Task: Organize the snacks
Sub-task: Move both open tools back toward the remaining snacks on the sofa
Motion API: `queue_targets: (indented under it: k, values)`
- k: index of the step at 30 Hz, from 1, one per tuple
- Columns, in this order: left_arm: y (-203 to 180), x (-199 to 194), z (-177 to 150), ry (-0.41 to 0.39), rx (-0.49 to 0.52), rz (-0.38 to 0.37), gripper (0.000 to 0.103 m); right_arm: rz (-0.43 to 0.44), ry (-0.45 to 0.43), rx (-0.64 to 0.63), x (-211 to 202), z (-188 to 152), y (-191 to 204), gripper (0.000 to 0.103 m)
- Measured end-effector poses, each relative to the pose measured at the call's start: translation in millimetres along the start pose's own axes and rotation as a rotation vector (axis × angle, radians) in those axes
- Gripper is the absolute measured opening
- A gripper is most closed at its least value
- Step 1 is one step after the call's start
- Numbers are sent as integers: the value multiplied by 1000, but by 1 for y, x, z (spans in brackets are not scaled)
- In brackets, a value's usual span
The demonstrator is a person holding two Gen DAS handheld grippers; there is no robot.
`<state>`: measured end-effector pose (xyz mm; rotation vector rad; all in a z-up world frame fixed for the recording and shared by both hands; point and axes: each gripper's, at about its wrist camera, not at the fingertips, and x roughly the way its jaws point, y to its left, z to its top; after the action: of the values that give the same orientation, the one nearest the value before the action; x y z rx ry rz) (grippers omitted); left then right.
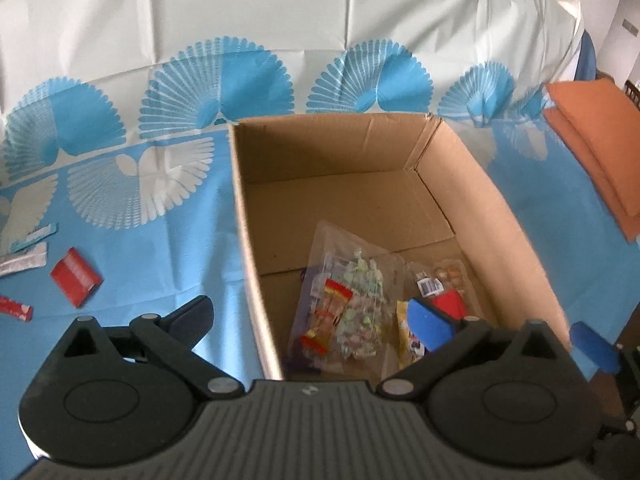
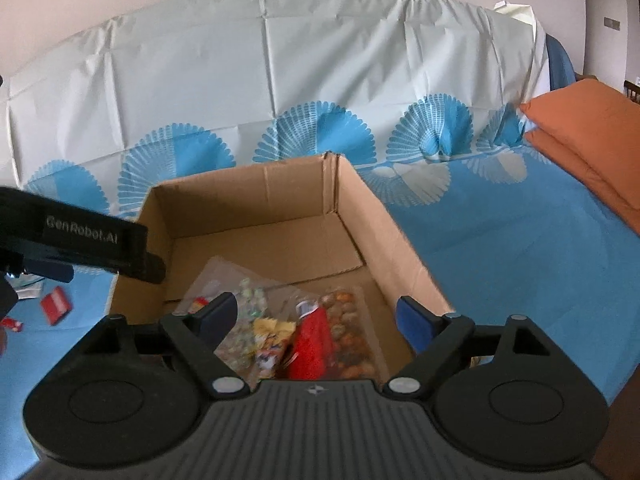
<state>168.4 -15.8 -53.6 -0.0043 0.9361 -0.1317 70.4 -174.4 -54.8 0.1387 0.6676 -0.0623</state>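
Observation:
An open cardboard box (image 1: 360,152) stands on the blue patterned cloth; it also shows in the right wrist view (image 2: 256,200). Inside lie a clear bag of wrapped candies (image 1: 352,304), a yellow packet (image 2: 272,340), a red packet (image 2: 312,344) and a clear bag of brown snacks (image 2: 348,332). My left gripper (image 1: 316,320) is open and empty, straddling the box's left wall. My right gripper (image 2: 316,316) is open and empty above the snacks in the box. Loose on the cloth to the left are a red box (image 1: 75,276), a silver stick packet (image 1: 24,262) and a red wrapper (image 1: 14,308).
Two stacked orange cushions (image 1: 596,152) lie at the right; they also show in the right wrist view (image 2: 588,136). A white cloth-covered backrest (image 1: 280,8) rises behind the box. The left gripper's body (image 2: 80,236) crosses the right wrist view at the left.

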Motion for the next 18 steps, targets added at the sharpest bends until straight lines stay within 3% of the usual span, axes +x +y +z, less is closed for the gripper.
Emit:
queue_targets:
  k: [11,18]
  values:
    - [60,-100,-57,-80,-47,44,103,125,-140,-9,-91,5,47,94]
    - [117,-153,-97,-93,-78,151,103,265,-162,-104,-138,-3,101,97]
